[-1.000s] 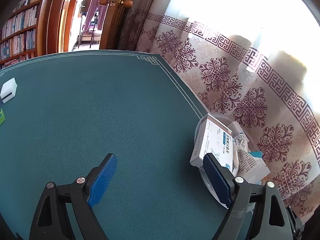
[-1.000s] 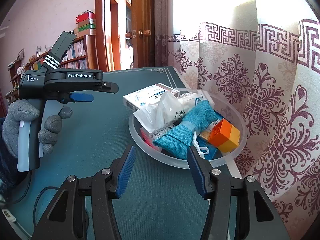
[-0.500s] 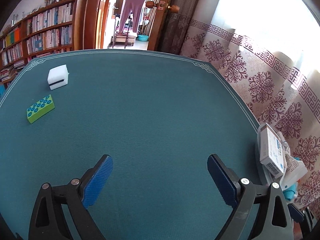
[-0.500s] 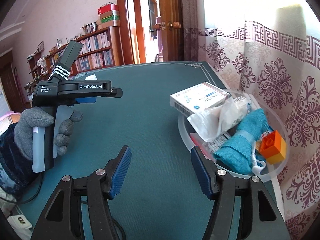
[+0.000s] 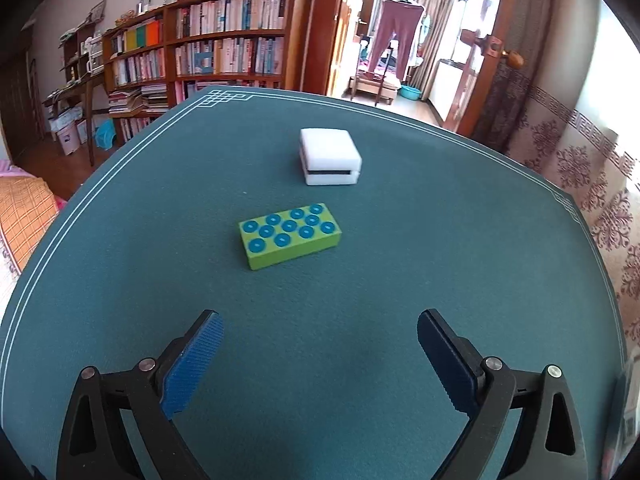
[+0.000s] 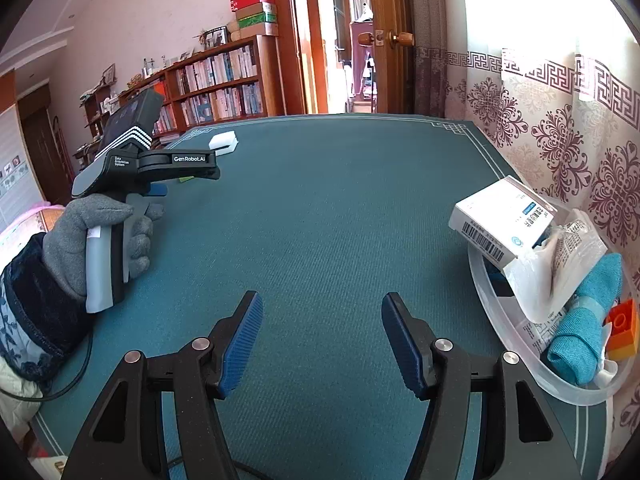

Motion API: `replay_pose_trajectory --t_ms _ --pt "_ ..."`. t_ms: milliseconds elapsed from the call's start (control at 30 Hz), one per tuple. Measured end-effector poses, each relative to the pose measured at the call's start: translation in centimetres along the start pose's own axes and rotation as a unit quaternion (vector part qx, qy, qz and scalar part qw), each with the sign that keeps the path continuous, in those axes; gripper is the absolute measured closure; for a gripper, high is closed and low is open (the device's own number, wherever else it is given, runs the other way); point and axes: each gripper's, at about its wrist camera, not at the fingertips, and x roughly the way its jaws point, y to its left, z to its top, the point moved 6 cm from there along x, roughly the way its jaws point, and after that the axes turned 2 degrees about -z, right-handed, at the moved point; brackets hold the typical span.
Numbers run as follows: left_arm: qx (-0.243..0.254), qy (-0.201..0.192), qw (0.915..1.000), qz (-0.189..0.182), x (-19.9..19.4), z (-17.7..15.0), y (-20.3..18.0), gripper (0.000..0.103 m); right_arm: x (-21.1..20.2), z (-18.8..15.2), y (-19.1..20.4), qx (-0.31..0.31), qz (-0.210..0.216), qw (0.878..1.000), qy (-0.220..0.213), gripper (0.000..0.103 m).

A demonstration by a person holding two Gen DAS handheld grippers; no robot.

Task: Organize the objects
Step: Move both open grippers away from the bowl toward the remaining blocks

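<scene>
Hiding most of green block (image 6: 186,179) behind left gripper (image 5: 318,356) in right view; clear bowl (image 6: 516,334) cut off at frame edge — holds medicine box (image 6: 502,218), teal cloth (image 6: 586,328), orange brick (image 6: 622,330). Both grippers, right gripper (image 6: 322,340) included, wide, empty — block and white sponge (image 5: 330,156) on bench (image 5: 360,280).

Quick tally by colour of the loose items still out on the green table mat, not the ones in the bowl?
Green: 1, the green block
White: 1, the white sponge block
Total: 2
</scene>
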Motion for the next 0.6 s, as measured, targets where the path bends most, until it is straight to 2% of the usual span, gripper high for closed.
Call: replay_pose_trajectory --t_ms 200,500,600 --pt "-0.031 0.001 0.9992 0.027 1.9 1.5 1.9 0.002 0.7 -0.1 0.6 0.000 0.002 1.000 0.006 0.040" --pt "-0.020 0.006 0.9988 0.043 3.3 2.9 1.5 0.002 1.6 -0.4 1.4 0.003 0.002 1.000 0.016 0.039" --pt "-0.016 0.006 0.9983 0.055 3.7 3.3 1.5 0.006 1.8 -0.4 1.7 0.000 0.000 1.000 0.018 0.040"
